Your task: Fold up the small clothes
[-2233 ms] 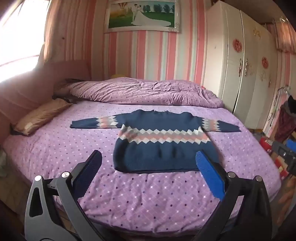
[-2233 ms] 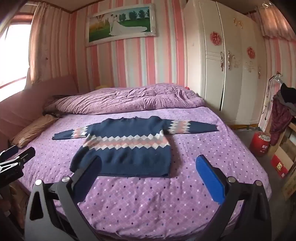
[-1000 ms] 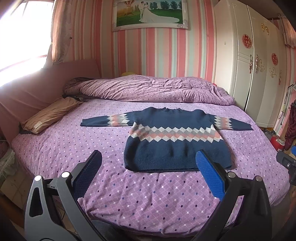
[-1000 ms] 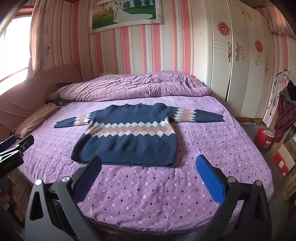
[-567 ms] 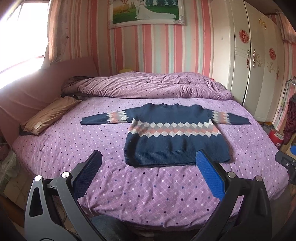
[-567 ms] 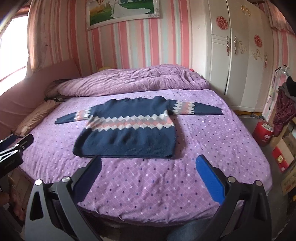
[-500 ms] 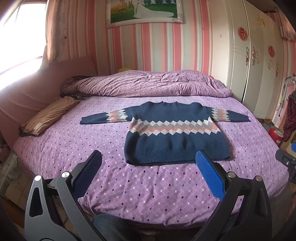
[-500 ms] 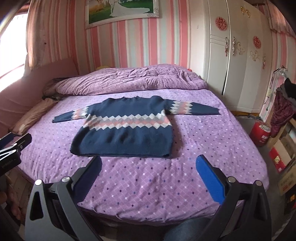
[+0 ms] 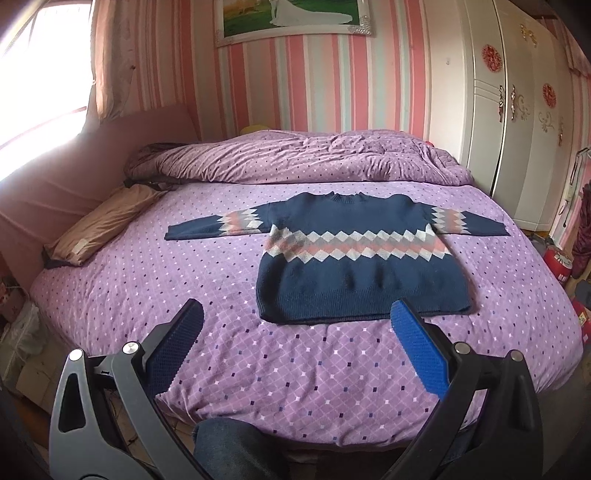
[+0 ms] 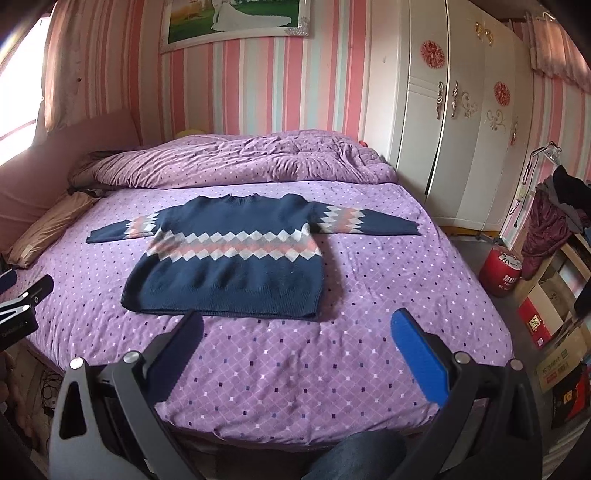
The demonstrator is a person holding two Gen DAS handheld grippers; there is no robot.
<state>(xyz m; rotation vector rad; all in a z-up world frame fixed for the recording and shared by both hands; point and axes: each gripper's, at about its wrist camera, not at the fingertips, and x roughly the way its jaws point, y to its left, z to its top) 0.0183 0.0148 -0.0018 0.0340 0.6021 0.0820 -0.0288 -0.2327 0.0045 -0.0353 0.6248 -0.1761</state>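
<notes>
Setting: home bedroom. Landmark: large bed under purple diamond-print cover. Rumpled matching duvet along far edge of bed. Tan pillow at left end of bed, against pink padded headboard. Pink-striped wallpaper behind bed, framed picture hung high on it. Bright window with pink curtain above headboard. White wardrobe with ornate handles and red decals right of bed. Clothes rack, cardboard boxes beyond bed's right side.
</notes>
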